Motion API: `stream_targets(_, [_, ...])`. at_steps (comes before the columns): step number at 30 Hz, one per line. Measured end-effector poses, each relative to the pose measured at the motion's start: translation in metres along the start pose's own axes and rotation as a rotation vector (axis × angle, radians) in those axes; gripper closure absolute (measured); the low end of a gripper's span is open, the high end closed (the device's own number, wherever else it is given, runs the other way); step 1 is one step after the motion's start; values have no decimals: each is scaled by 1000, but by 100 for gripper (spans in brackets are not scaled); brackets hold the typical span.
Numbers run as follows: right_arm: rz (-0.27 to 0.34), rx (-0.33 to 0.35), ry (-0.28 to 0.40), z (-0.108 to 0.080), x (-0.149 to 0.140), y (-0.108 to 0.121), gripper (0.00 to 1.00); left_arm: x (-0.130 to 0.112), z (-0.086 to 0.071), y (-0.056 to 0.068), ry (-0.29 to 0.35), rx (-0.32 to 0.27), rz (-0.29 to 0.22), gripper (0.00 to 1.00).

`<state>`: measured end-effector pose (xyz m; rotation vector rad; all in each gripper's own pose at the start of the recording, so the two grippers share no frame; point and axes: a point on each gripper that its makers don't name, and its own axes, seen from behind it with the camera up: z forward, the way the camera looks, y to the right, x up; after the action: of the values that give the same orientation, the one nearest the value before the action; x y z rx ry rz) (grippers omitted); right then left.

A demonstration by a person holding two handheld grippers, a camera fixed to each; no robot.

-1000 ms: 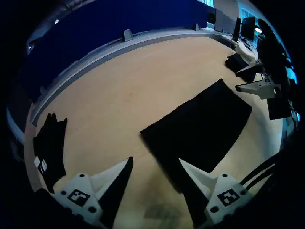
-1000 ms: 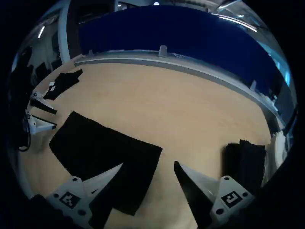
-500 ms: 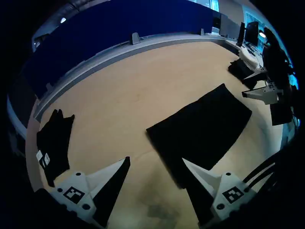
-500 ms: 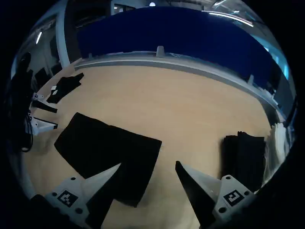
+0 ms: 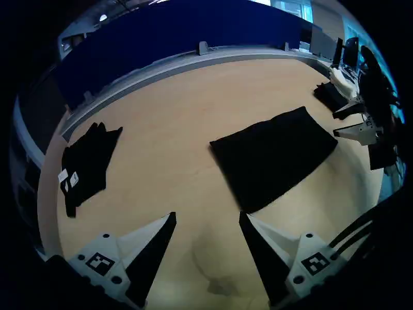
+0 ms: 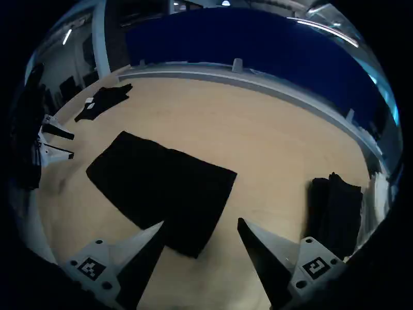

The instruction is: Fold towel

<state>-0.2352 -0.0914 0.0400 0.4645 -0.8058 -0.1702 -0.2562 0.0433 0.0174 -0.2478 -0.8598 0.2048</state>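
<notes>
– Left gripper [image 5: 206, 216] first, in the left gripper view: how do its white, dark-faced fingers stand?
– Spread wide, holding nothing, with the light wooden tabletop [image 5: 170, 119] showing between them.
– And the flat black rectangular towel [image 5: 273, 155]?
– It lies spread out on the table, ahead and to the right of those fingers. Its near corner comes close in front of the right fingertip; whether they touch, I cannot tell.
– Anything else there?
– A crumpled black cloth with white tags [image 5: 85, 160] lies well to the left, near the table's edge. A dark blue partition wall [image 5: 170, 36] runs along the far side. At the far right the right gripper [image 5: 335, 125] hovers just beside the towel's far end, fingers parted, and a pile of dark folded cloths [image 5: 328, 94] sits behind it.
– Now the right gripper view.
– The right gripper [image 6: 201, 222] is likewise wide open and grips nothing. The towel [image 6: 160, 183] lies ahead and to the left. Its near corner reaches the tip of the left finger, and again I cannot tell whether there is contact.
– The left gripper?
– The left gripper [image 6: 73, 145] is small at the left edge, fingers apart, near the towel's far end. The tagged cloth [image 6: 106, 98] lies beyond it, towards the partition [image 6: 248, 41]. The folded pile [image 6: 335, 212] stands at the right, close to the table's edge.
</notes>
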Motion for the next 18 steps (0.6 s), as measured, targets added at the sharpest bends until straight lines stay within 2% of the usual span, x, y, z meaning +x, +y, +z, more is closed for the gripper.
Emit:
stream_targets(7, [-77,47,-32,-9,-19,-14,0,-29,-24,-5,-7,27,-53,10])
stream_targets(18, [-131,76,-70,-9,-33,-18,1,-54,-42,-8,-21,50,-109,10])
